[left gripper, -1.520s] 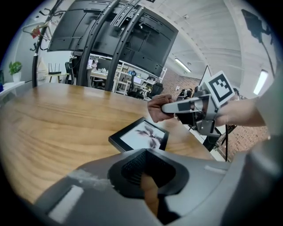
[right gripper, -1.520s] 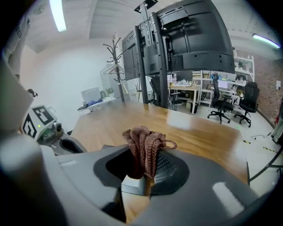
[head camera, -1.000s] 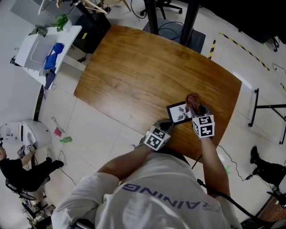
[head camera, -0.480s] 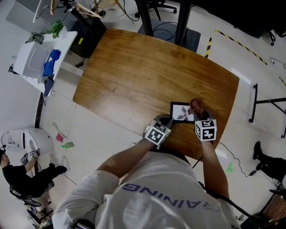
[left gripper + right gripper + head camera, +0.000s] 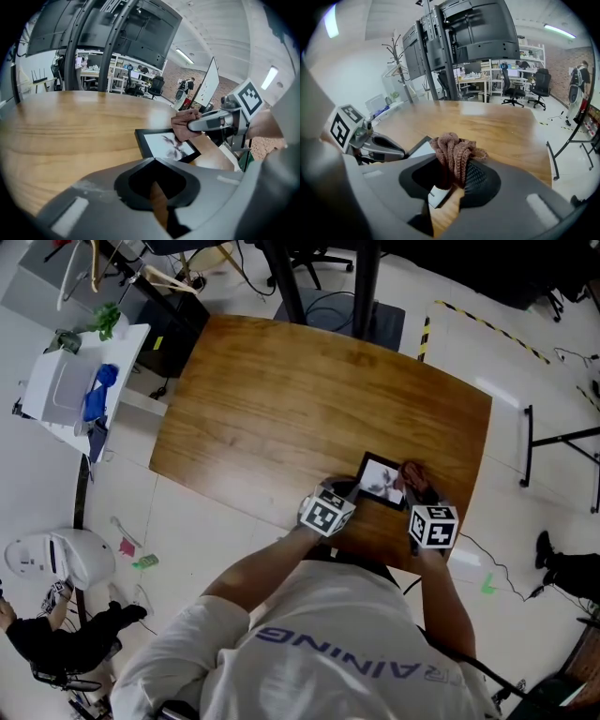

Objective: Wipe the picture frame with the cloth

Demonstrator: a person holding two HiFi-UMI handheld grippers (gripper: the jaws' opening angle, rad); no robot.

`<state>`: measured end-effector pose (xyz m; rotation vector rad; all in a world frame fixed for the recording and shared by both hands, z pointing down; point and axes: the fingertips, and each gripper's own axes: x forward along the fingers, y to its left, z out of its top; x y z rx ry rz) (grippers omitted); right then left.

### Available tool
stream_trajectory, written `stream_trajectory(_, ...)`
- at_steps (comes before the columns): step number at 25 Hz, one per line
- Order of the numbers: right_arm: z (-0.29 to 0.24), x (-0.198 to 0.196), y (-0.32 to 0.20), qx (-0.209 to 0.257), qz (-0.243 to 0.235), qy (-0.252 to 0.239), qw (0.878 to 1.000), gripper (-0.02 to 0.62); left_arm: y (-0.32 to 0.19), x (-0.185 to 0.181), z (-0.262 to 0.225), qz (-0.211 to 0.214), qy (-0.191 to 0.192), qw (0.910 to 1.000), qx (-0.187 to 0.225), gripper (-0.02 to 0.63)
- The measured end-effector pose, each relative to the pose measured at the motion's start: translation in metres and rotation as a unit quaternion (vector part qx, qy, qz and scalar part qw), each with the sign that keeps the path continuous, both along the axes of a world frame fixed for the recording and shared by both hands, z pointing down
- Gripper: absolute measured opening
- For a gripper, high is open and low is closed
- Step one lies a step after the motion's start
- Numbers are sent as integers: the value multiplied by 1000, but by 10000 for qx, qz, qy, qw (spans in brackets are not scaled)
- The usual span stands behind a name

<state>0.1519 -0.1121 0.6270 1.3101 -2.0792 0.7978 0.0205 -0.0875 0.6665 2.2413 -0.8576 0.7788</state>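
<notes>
The black picture frame (image 5: 378, 480) lies flat near the front right edge of the wooden table (image 5: 281, 399). My right gripper (image 5: 415, 487) is shut on a bunched brown knitted cloth (image 5: 412, 476), and the cloth rests on the frame's right side. The right gripper view has the cloth (image 5: 453, 152) between the jaws with the frame's white picture (image 5: 423, 149) beneath. My left gripper (image 5: 351, 491) points at the frame's near-left corner, jaws together with nothing in them. In the left gripper view the frame (image 5: 165, 145) lies just ahead, and the cloth (image 5: 183, 127) sits on its far side.
A white side table (image 5: 66, 381) with a blue item stands off the table's left end. Black monitor-stand posts (image 5: 364, 277) rise behind the table. A black floor stand (image 5: 562, 456) is at the right. A person (image 5: 56, 638) sits on the floor at lower left.
My right gripper has drawn the cloth from the frame's far right corner toward me along its right side. The left gripper stays at the near-left corner.
</notes>
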Motion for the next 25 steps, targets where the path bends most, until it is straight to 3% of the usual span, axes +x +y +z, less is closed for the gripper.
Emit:
stream_trajectory(7,-23,-80,-20,-262,-226,-1159,9927,121,5,-3,1,-182,31,9996,-233,6)
stream_trajectory(11,-3,-106,-18,-627,-353,-1061,9917,121,7,-2,-1,-265,77,9993,-242,8)
stream_trajectory(17,12,-102,-19,-772,-300,-704,9941,121,9,-6,0,-254,81,9995,-145,7)
stream_trajectory(25,17,-49,-12,-705,169,-527,9960,123,8,-5,-1,-344,-38,9994,-48,8)
